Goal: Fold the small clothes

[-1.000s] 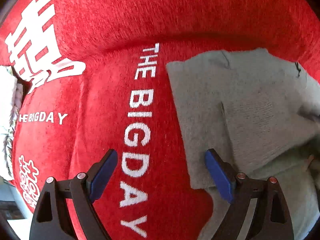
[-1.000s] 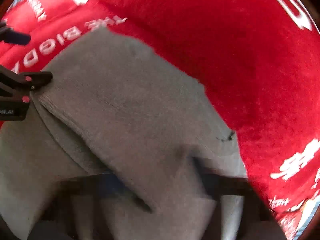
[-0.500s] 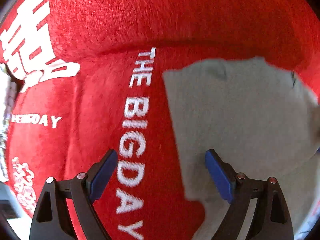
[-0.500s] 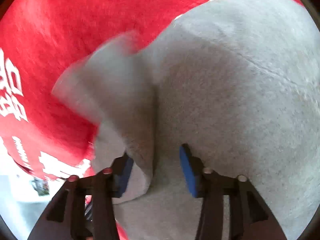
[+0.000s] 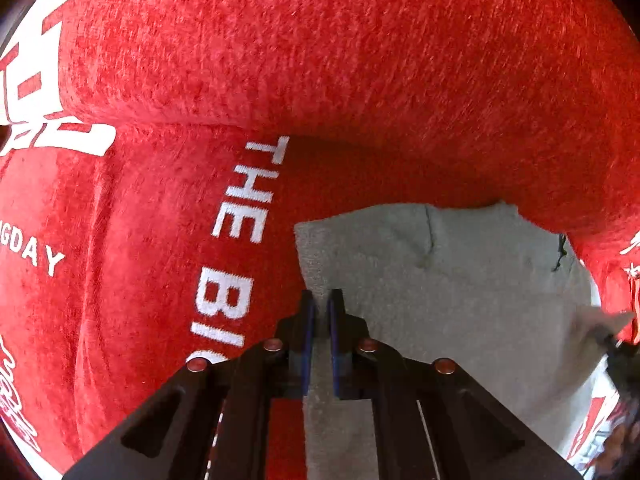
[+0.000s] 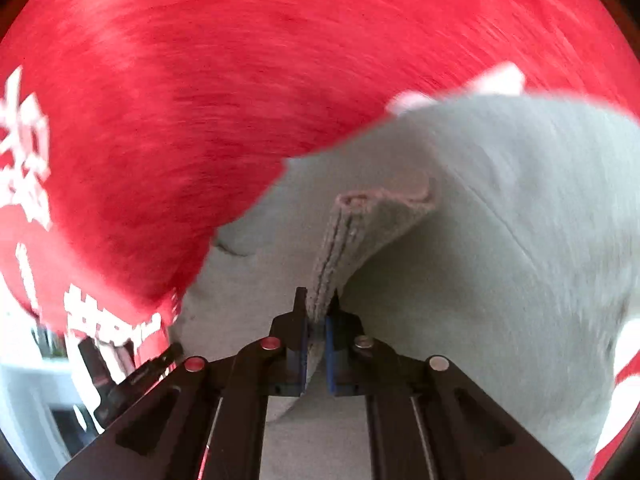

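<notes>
A small grey knit garment (image 5: 440, 300) lies on a red plush cover (image 5: 320, 60) printed with white lettering. In the left wrist view my left gripper (image 5: 319, 304) is shut on the garment's left edge, with the fabric running down between the blue pads. In the right wrist view my right gripper (image 6: 318, 300) is shut on a raised, doubled ridge of the same grey garment (image 6: 500, 240), which stands up above the fingertips. The rest of the cloth spreads flat to the right. A dark gripper tip (image 5: 612, 344) shows at the right rim with a lifted grey corner.
The red cover (image 6: 160, 100) fills the space around the garment and bulges up behind it like a cushion back. A black tool part (image 6: 120, 372) and a pale surface (image 6: 28, 400) show at the lower left of the right wrist view.
My left gripper slid right and closed from wide open onto the garment's left edge. My right gripper rolled, let go for a moment, then closed on a raised fold of the cloth.
</notes>
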